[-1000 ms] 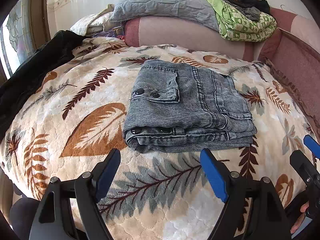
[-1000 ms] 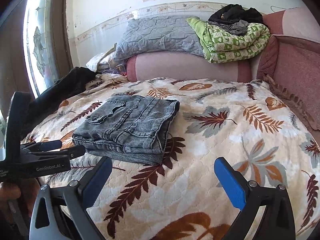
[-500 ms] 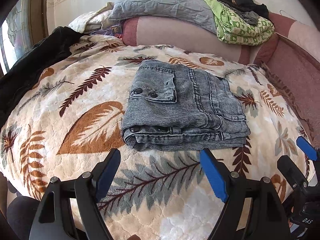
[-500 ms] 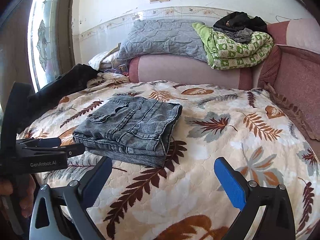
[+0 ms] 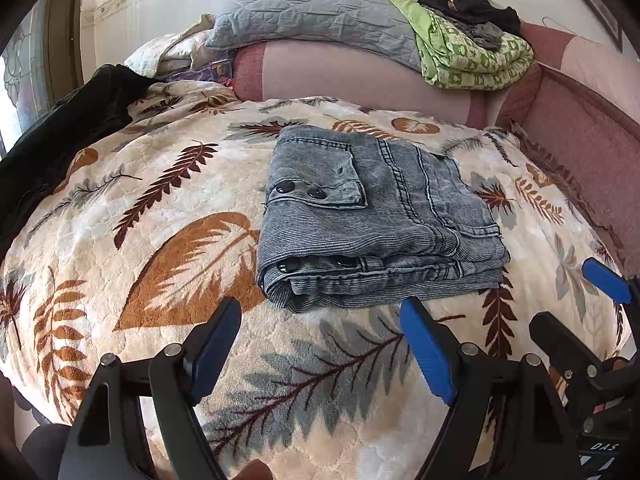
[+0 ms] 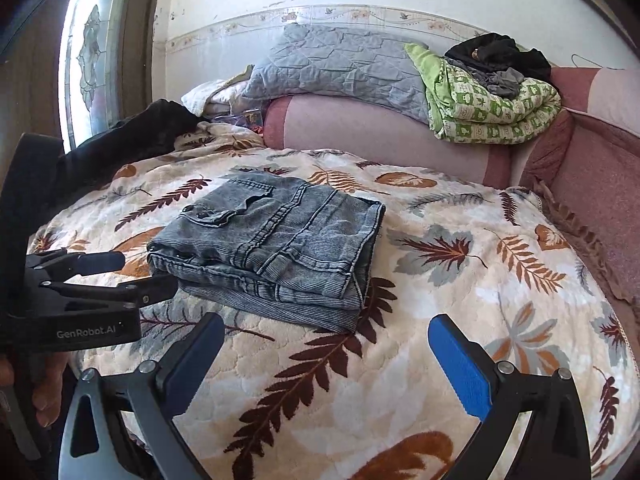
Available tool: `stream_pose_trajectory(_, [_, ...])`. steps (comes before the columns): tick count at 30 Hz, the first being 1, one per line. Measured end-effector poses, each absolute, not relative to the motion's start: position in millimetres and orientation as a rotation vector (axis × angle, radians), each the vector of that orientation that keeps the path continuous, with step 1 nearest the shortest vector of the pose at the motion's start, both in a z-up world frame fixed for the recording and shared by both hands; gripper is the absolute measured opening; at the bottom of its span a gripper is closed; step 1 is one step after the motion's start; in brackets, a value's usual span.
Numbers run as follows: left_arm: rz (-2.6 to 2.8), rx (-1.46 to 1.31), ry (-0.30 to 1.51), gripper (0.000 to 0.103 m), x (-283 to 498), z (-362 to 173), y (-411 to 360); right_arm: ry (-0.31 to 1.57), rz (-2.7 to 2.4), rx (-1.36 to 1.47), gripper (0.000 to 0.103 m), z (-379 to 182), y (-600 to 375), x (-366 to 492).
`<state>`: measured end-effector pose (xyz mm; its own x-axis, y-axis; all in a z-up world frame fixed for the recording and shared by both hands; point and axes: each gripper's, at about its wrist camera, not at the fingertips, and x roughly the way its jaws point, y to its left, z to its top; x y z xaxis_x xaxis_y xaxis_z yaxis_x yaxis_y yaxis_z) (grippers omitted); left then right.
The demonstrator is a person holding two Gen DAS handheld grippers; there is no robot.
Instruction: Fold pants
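Observation:
Grey denim pants lie folded in a compact rectangle on the leaf-patterned blanket, with a buttoned pocket flap on top. They also show in the right wrist view. My left gripper is open and empty, just in front of the pants' near edge, apart from them. My right gripper is open and empty, in front of and to the right of the pants. The left gripper shows at the left of the right wrist view.
A pink sofa back runs along the far side, carrying a grey quilted pillow and a green folded blanket with dark clothes on top. A black garment lies at the blanket's left edge. A window stands far left.
Both grippers have drawn back and lifted slightly from the pants, staying open. The folded pants have not moved.

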<state>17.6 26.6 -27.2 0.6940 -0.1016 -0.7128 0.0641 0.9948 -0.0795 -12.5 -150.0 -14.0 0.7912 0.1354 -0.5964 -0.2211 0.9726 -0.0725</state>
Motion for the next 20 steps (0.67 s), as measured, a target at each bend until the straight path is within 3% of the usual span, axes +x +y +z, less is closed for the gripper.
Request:
stream_pose_trajectory(8, [-0.085,-0.095,0.792,0.083,21,-22,34,0.642,0.199,-0.168,0.103,-18,-144,-12])
stream_pose_trajectory(10, [-0.074,-0.097,0.800,0.096,23,-22,34,0.643,0.198,-0.164,0.103,-18,-144,-11])
stream_pose_trajectory(20, [-0.111,-0.114,0.755,0.102,24,-15,32,0.648,0.207,-0.163,0.103,-19,-144,-9])
